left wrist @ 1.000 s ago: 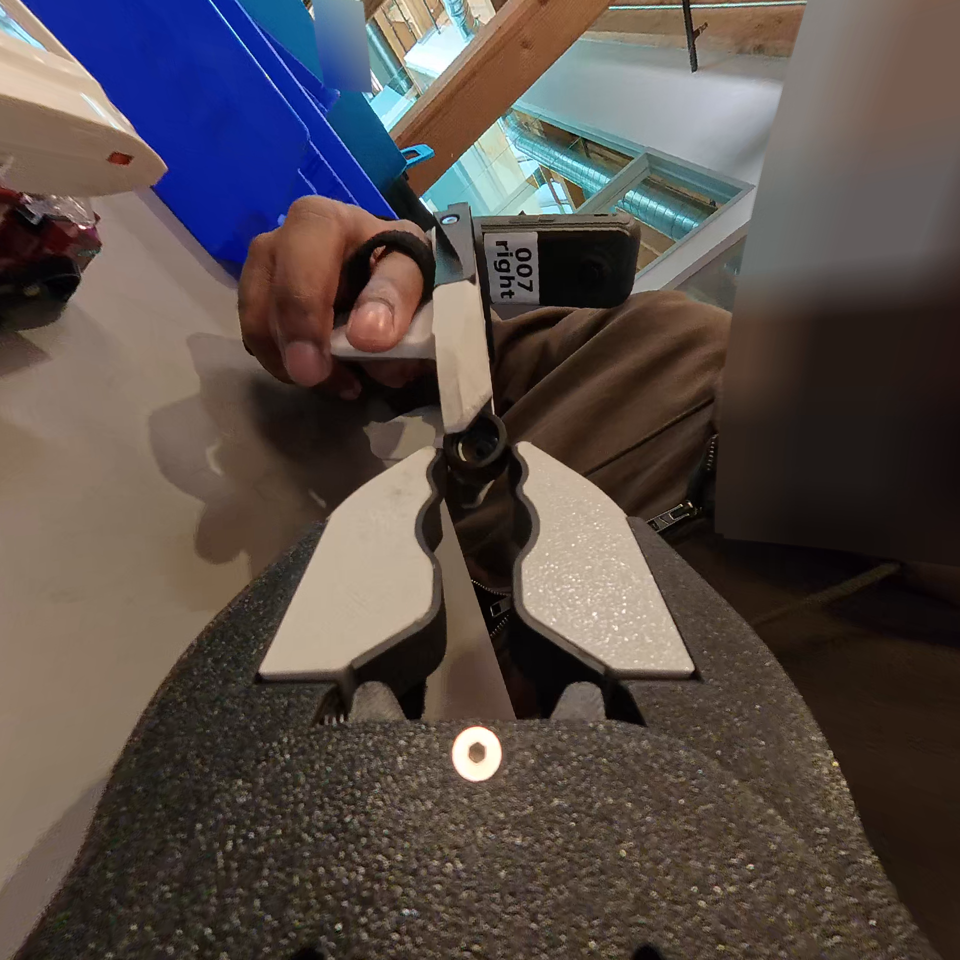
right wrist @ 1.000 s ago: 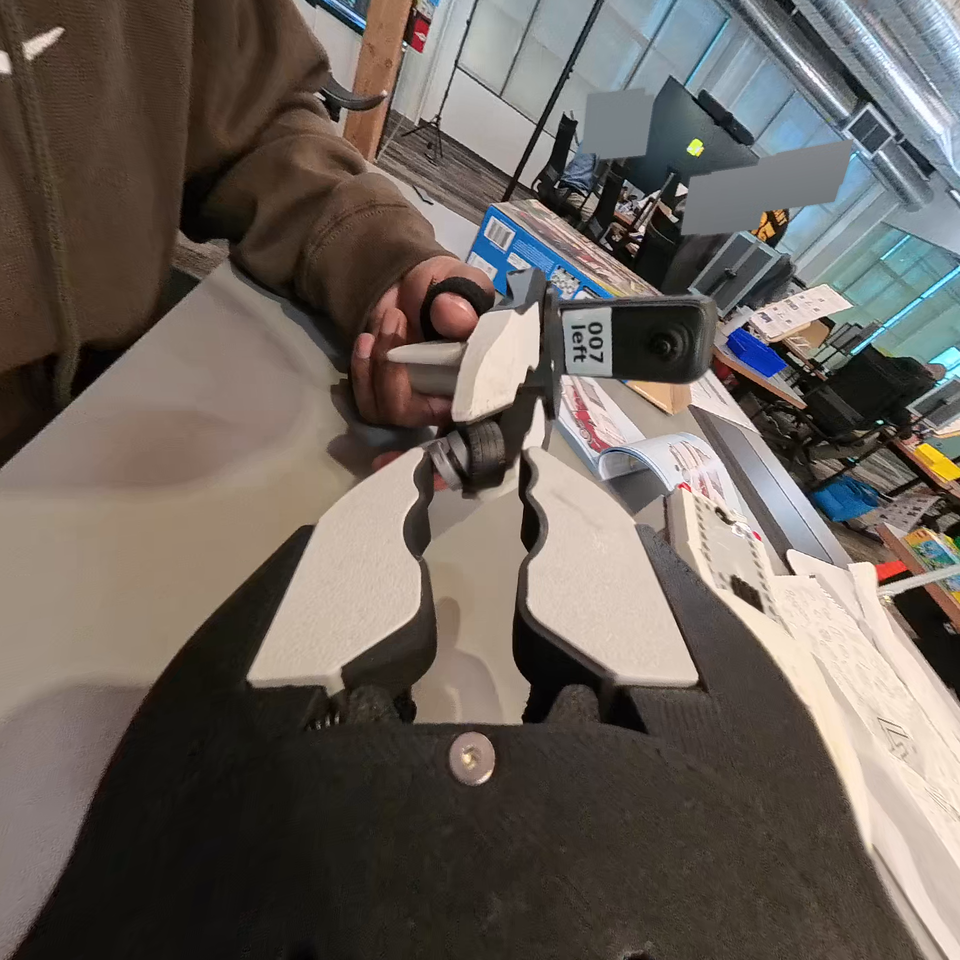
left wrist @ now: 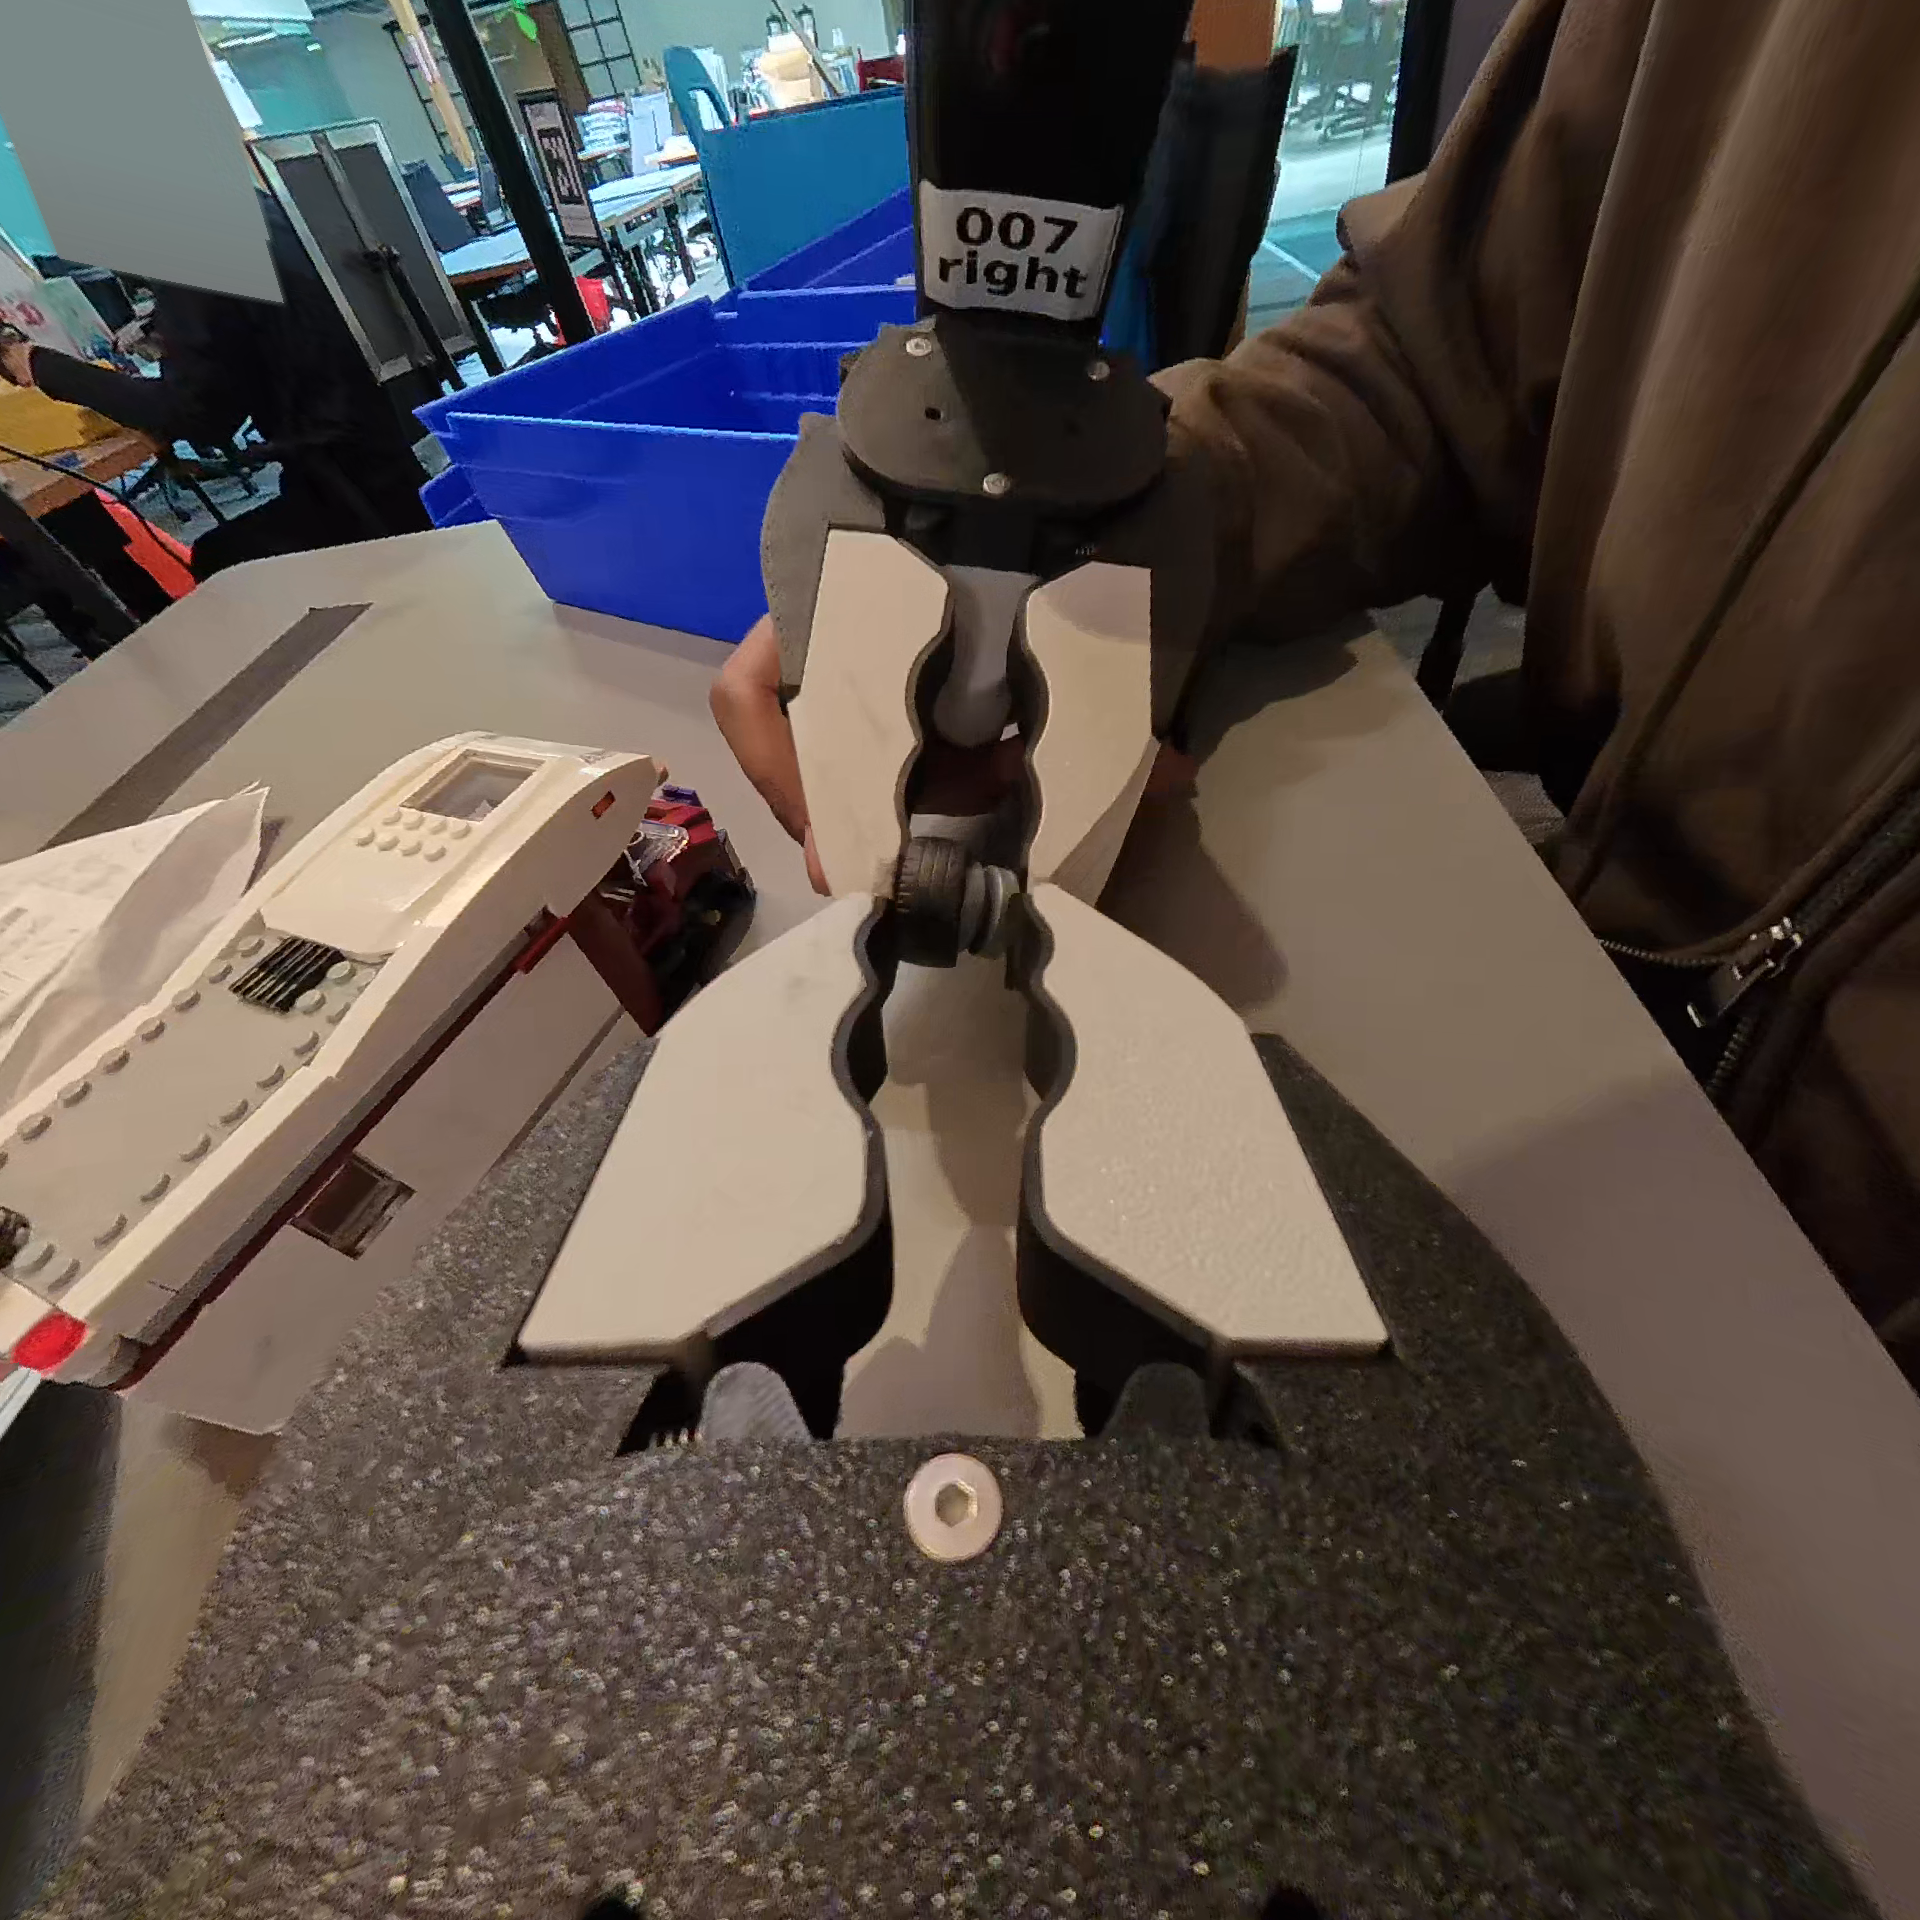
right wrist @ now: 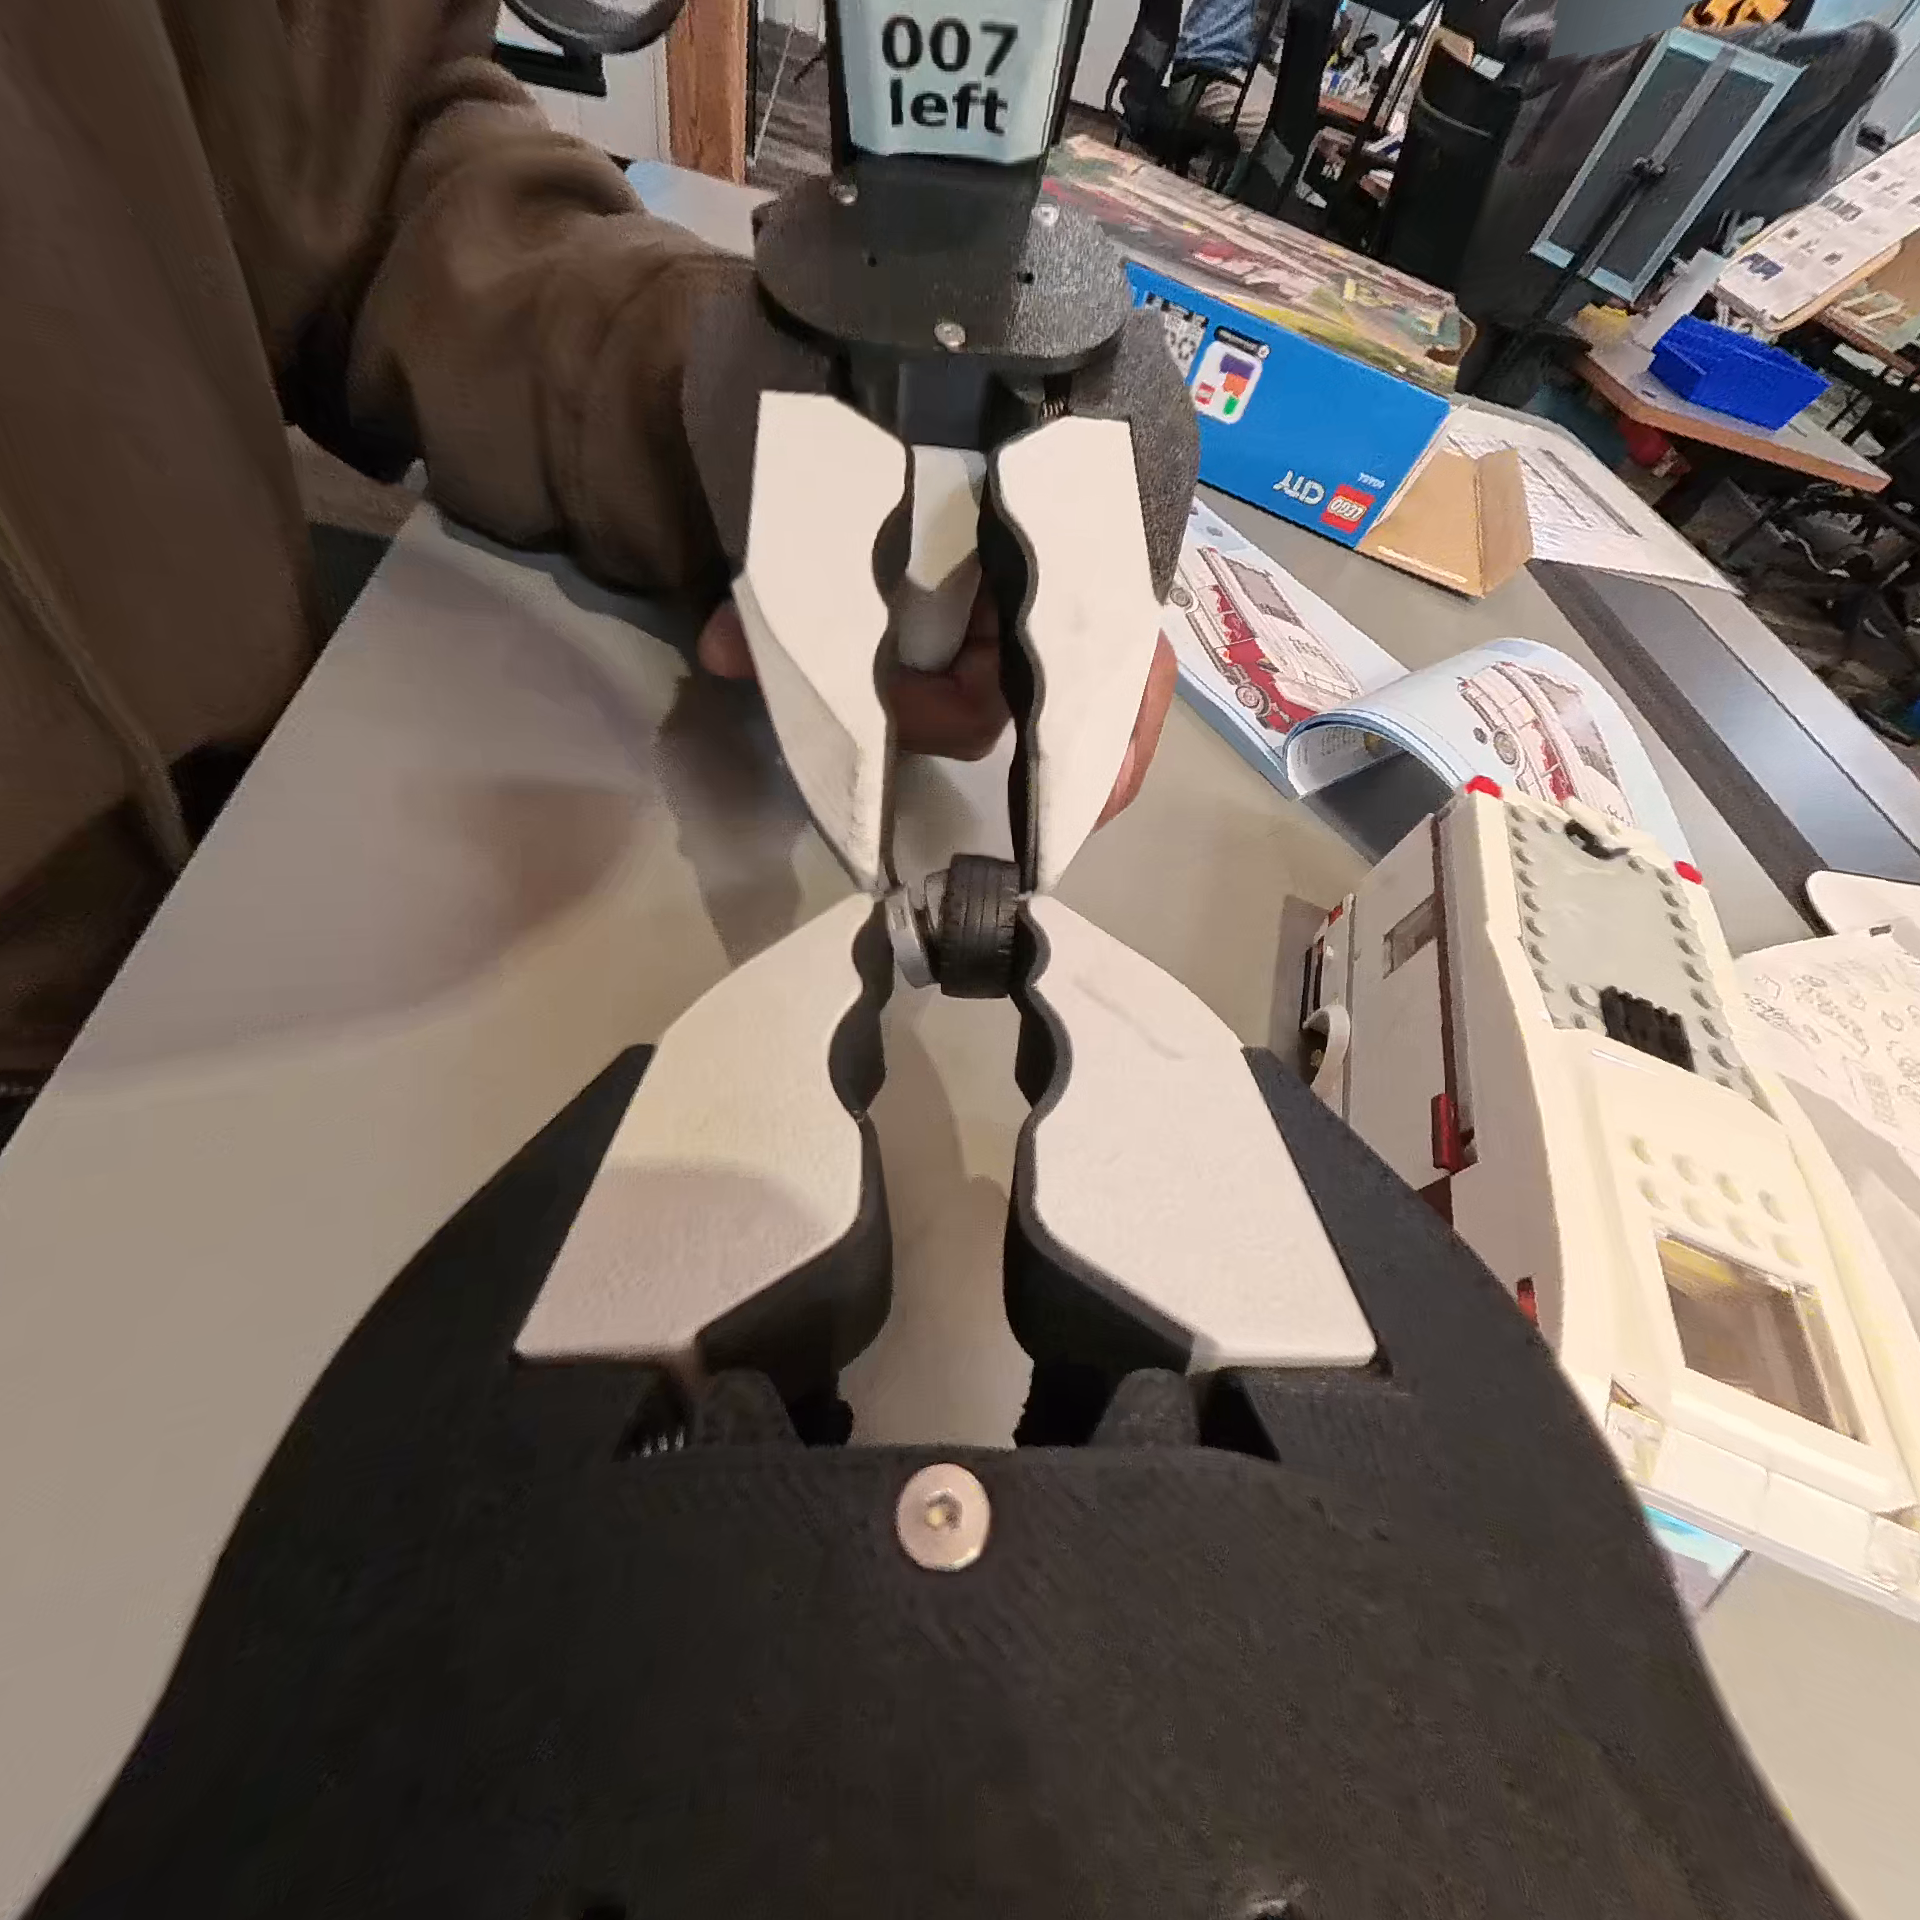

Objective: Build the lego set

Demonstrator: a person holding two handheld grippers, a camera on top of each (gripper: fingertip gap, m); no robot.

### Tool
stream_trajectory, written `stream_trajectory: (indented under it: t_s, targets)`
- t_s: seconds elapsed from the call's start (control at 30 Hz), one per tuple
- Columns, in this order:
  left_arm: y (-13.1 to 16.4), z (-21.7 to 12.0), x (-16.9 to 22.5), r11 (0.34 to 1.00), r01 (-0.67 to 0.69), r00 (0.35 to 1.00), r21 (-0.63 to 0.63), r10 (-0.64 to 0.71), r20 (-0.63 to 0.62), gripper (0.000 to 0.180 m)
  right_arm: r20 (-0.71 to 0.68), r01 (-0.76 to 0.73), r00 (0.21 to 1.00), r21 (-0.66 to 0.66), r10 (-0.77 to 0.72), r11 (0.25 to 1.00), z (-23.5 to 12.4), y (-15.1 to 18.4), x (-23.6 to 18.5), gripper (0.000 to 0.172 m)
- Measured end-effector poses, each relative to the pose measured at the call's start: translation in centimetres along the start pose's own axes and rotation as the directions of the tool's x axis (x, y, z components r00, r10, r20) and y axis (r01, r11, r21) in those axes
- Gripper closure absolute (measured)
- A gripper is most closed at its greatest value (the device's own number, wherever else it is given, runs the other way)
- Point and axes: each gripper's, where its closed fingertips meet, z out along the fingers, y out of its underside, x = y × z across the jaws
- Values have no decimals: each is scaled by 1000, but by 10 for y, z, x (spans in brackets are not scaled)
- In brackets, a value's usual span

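left gripper (left wrist: 951,925): pale grey wavy-edged fingers, black grainy body, silver hex screw at 6 o'clock | right gripper (right wrist: 956,935): same build, white label on black mount at 12 o'clock in left view | sleeve (left wrist: 1351,499): brown, probably hooded jacket, zipper at 3 o'clock

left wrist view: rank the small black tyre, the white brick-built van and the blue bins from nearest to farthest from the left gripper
1. Small black tyre, on a grey hub, right at the left gripper fingertips, where the right gripper meets it head on.
2. White brick-built van, on the table to the left.
3. Blue bins, at the table's far edge, behind the right gripper.
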Motion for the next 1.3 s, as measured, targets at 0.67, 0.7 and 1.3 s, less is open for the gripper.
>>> stream_trajectory:
  t_s: [0.67,0.7,1.3]
  targets:
    - [38,0,-10,902,-227,959,-368,273,78,157,-129,234,953,-265,-274,936,10,27,7,151]
    - [43,-2,-16,858,-260,938,-442,334,95,154,-155,259,936,-308,-316,916,10,29,11,150]
    - [47,2,-25,546,-444,727,-710,683,72,147,-282,293,851,-445,-443,846,13,24,16,150]
